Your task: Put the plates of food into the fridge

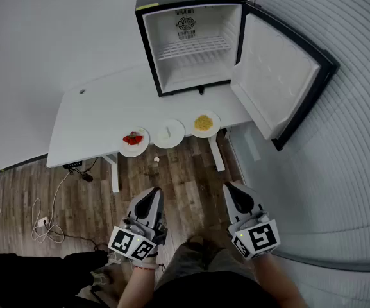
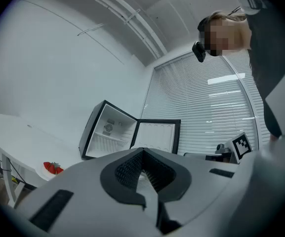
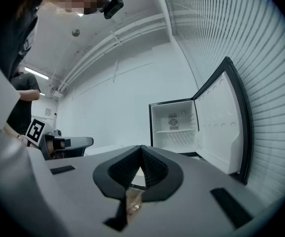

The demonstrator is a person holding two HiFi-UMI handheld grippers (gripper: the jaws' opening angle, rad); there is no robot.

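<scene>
While the three white plates are seen in a row along the near edge of the worktop [image 1: 88, 117], toward its right half, each is told apart by its load. The left plate [image 1: 140, 149] carries red food [image 1: 132, 138]. The middle plate [image 1: 176, 139] carries only a small pale piece, too small to be made out. The right plate [image 1: 215, 129], nearest the right end, carries a heap of yellow food [image 1: 203, 122]. The plates are set just beside one another.

At the far right corner of the worktop the fridge [image 1: 151, 50] is stood, black outside and white inside, its door [image 1: 271, 76] swung wide open to the right. A white wire shelf [image 1: 194, 47] is seen across its upper part.

Both tools are held well apart from the worktop, over the wooden floor [image 1: 191, 172]. The left tool [image 1: 154, 192] is closed, jaw tips met, with nothing gripped. The right tool [image 1: 231, 187] is likewise closed and nothing is held in it.
</scene>
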